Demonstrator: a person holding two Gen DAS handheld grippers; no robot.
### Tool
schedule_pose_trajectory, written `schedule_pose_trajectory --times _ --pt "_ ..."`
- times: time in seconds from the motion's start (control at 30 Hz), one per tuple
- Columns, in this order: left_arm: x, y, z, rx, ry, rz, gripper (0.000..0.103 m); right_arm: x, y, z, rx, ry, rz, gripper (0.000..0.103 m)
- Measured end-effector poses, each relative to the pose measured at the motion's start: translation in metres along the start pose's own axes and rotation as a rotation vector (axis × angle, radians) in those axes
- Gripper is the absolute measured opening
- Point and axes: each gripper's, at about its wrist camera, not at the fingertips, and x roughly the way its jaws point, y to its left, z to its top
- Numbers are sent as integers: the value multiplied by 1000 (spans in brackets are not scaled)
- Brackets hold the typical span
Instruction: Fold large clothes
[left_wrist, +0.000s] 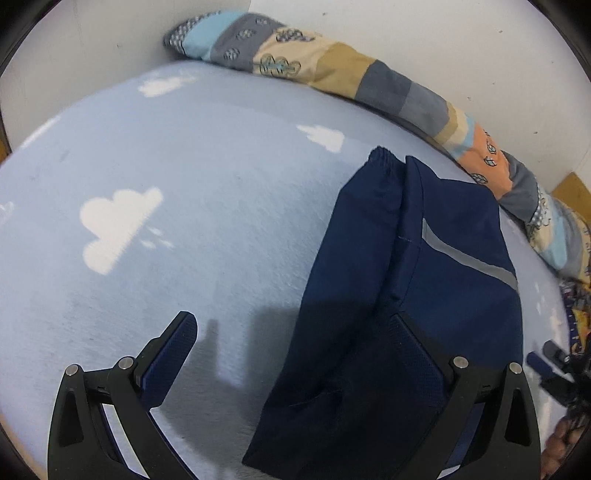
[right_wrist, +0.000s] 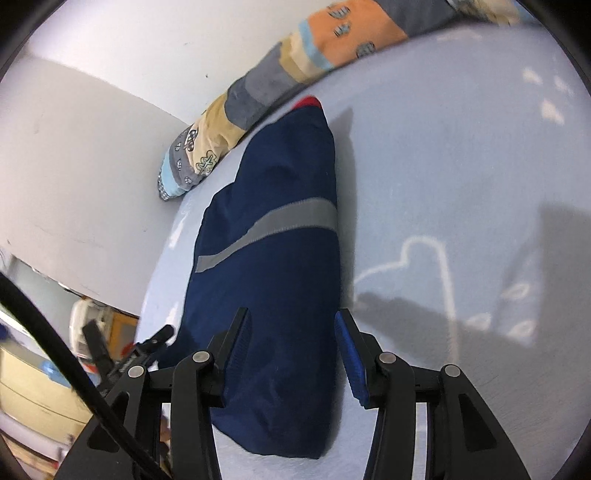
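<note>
A navy garment (left_wrist: 424, 258) with a grey reflective stripe lies folded in a long narrow bundle on the light-blue cloud-print sheet (left_wrist: 184, 166). My left gripper (left_wrist: 295, 332) stands wide open low over its near end. The right finger rests over the cloth and the left finger is over bare sheet. In the right wrist view the same garment (right_wrist: 280, 229) runs away from me with a red bit at its far tip. My right gripper (right_wrist: 291, 332) straddles its near end, open, with the blue pad beside the cloth's right edge and not pressing it.
A rolled patchwork quilt (left_wrist: 369, 77) lies along the white wall behind the bed. The bed's edge (right_wrist: 155, 280) falls off to the left in the right wrist view, with furniture and clutter (right_wrist: 85, 332) below. A black cable (right_wrist: 55, 350) crosses that corner.
</note>
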Motion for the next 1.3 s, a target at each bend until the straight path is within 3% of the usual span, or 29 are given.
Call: schedule_pose_trajectory --times 0.27,0.47,0.6,0.73,1.0,1.2,1.3 --pt "14 8 13 -79 84 -145 103 11 -4 -5 11 42 4 59" --pt "39 19 28 -169 206 -246 103 18 -10 -7 25 67 12 60" --pt "54 21 34 -143 284 -272 103 24 -14 -8 37 86 16 60" --pt "65 19 42 -143 330 -344 103 29 -20 -7 57 94 34 61" --pt "83 7 52 -163 367 -477 103 46 -24 -2 70 111 96 66" --pt "91 -1 56 -171 364 -503 103 62 -20 4 78 118 140 68" --pt "94 -5 55 -184 369 -575 103 67 -18 7 75 116 160 73"
